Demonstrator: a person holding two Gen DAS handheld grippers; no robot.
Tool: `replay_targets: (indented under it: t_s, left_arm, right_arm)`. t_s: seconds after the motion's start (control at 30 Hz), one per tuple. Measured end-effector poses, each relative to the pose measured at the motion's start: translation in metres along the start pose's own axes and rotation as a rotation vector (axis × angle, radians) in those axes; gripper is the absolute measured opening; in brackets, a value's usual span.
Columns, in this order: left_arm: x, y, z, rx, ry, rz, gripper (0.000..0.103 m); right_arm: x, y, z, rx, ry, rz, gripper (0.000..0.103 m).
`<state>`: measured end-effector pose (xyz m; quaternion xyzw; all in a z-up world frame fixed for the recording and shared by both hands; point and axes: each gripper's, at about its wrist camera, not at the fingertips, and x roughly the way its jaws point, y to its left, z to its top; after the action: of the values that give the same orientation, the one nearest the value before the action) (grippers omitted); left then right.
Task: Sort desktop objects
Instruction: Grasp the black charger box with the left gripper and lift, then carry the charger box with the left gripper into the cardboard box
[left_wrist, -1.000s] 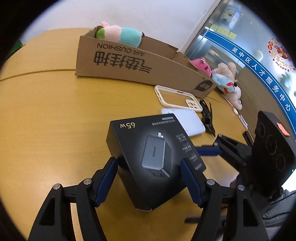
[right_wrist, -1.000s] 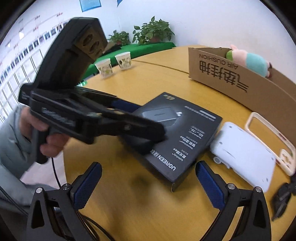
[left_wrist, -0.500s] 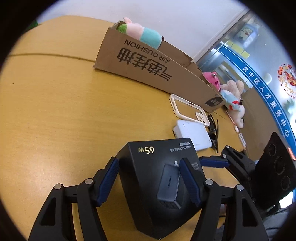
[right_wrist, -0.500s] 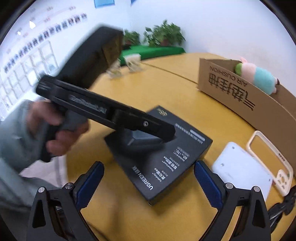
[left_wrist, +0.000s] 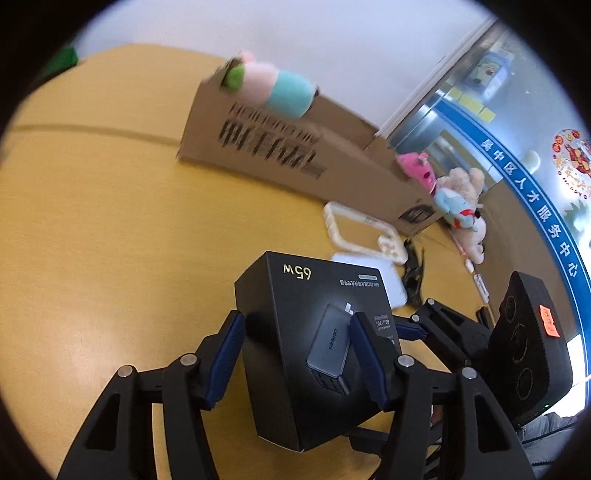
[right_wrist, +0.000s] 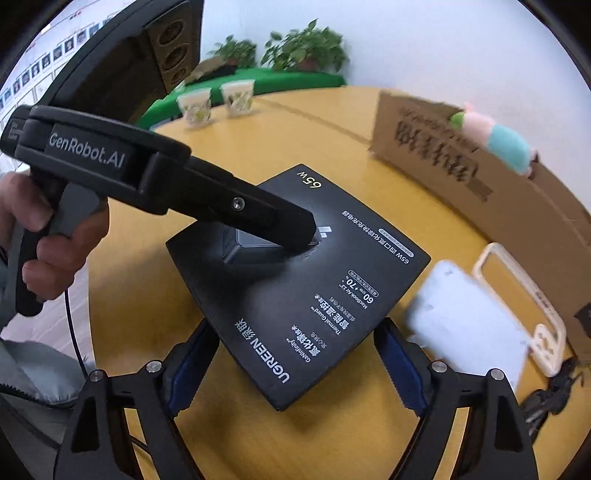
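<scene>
A black charger box (left_wrist: 314, 332) marked 65W is pinched across a corner by my left gripper (left_wrist: 295, 354), lifted and tilted above the yellow table (left_wrist: 110, 240). It also shows in the right wrist view (right_wrist: 314, 280), with the left gripper's finger across its top. My right gripper (right_wrist: 295, 365) is open; its blue pads (right_wrist: 397, 365) stand on either side of the box's near corner, apart from it. A white device (right_wrist: 469, 325) and a cream phone frame (right_wrist: 524, 295) lie on the table to the right.
A long cardboard box (left_wrist: 280, 147) holds a pink and teal plush (left_wrist: 273, 85) at the back. More plush toys (left_wrist: 458, 199) lie beyond it. A black clip (left_wrist: 413, 277) lies by the white device. Two paper cups (right_wrist: 218, 103) stand at the table's far edge.
My left gripper closed on the charger box and lifted it off the table, tilting it. My right gripper moved in closer to the box's near corner.
</scene>
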<state>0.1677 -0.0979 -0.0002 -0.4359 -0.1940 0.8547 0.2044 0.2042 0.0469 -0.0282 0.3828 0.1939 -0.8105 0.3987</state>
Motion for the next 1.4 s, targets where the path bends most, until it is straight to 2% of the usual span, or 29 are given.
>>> replay_targets:
  t_s: [0.23, 0.33, 0.5, 0.6, 0.77, 0.97, 1.07, 1.23, 1.4]
  left_arm:
    - [-0.018, -0.055, 0.072, 0.176, -0.125, -0.048, 0.056]
    - [-0.023, -0.080, 0.109, 0.247, -0.187, -0.088, 0.052]
    - [-0.027, -0.122, 0.165, 0.365, -0.277, -0.124, 0.052]
    - [-0.024, -0.138, 0.198, 0.397, -0.310, -0.149, 0.052]
    - [-0.004, -0.155, 0.253, 0.396, -0.338, -0.184, 0.052]
    - [0.042, -0.151, 0.310, 0.337, -0.313, -0.190, 0.052]
    - [0.069, -0.151, 0.335, 0.329, -0.301, -0.150, 0.052]
    - [0.123, -0.144, 0.367, 0.303, -0.245, -0.101, 0.052]
    - [0.196, -0.116, 0.378, 0.236, -0.146, -0.050, 0.052]
  right_arm:
    - [-0.064, -0.034, 0.029, 0.019, -0.171, -0.148, 0.085]
    - [-0.088, -0.058, 0.049, 0.012, -0.216, -0.225, 0.085]
    - [-0.130, -0.096, 0.083, -0.010, -0.285, -0.338, 0.085]
    - [-0.152, -0.122, 0.103, -0.023, -0.306, -0.382, 0.085]
    - [-0.174, -0.173, 0.135, -0.036, -0.317, -0.406, 0.085]
    - [-0.173, -0.239, 0.164, -0.040, -0.281, -0.394, 0.085]
    - [-0.158, -0.276, 0.177, -0.033, -0.254, -0.373, 0.085]
    - [-0.124, -0.336, 0.186, -0.013, -0.204, -0.308, 0.085]
    - [-0.070, -0.391, 0.178, 0.035, -0.108, -0.246, 0.085]
